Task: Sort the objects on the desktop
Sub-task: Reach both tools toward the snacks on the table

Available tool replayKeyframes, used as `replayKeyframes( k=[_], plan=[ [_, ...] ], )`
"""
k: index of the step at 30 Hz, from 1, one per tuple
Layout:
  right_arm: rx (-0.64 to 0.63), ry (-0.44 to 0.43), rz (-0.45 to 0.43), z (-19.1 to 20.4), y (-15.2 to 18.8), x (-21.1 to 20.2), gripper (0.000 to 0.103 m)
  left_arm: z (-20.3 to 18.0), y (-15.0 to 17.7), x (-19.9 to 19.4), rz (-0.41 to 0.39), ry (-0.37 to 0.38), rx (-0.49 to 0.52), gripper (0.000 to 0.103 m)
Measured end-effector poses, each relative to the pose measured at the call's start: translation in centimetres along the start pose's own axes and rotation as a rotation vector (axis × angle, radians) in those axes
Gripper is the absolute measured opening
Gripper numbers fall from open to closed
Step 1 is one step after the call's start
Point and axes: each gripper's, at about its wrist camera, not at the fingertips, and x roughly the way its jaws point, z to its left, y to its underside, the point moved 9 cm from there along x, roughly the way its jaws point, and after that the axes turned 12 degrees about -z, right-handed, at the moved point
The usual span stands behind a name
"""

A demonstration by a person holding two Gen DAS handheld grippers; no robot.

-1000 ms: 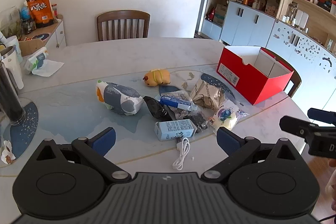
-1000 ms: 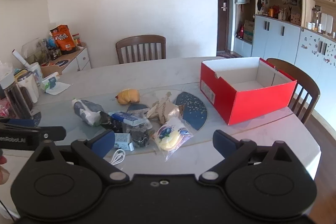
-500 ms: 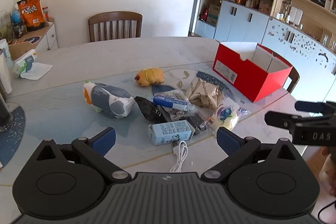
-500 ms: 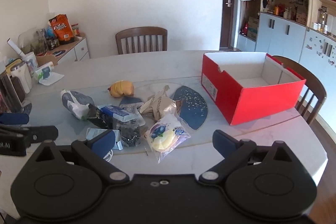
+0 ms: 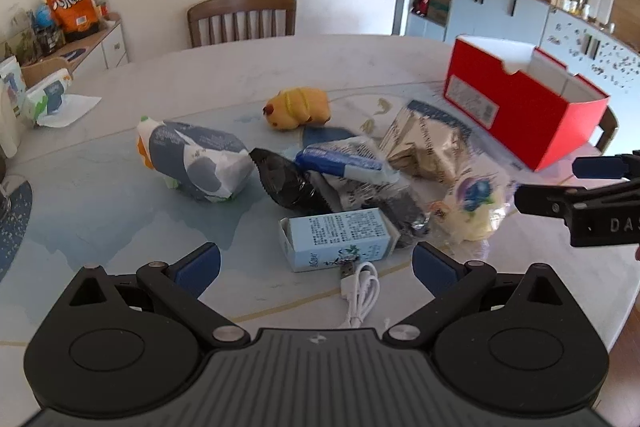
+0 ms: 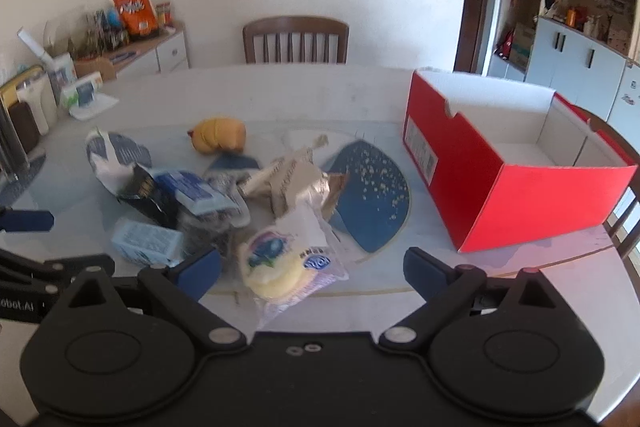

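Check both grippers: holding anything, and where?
Nothing held. Left gripper and right gripper both have jaws open, above the table.

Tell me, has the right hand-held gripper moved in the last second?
Yes. In its own view the red box and snack pile loom larger and lower, so the right hand-held gripper has come forward toward the table.
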Motion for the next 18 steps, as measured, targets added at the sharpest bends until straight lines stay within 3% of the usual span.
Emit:
replayKeyframes(
  k=[18],
  plan=[
    [0.018, -0.064, 0.051, -0.4, 0.6, 3.8, 0.096, -0.7, 0.8, 4.9, 0.033, -0.031, 0.011, 0.103]
  ],
)
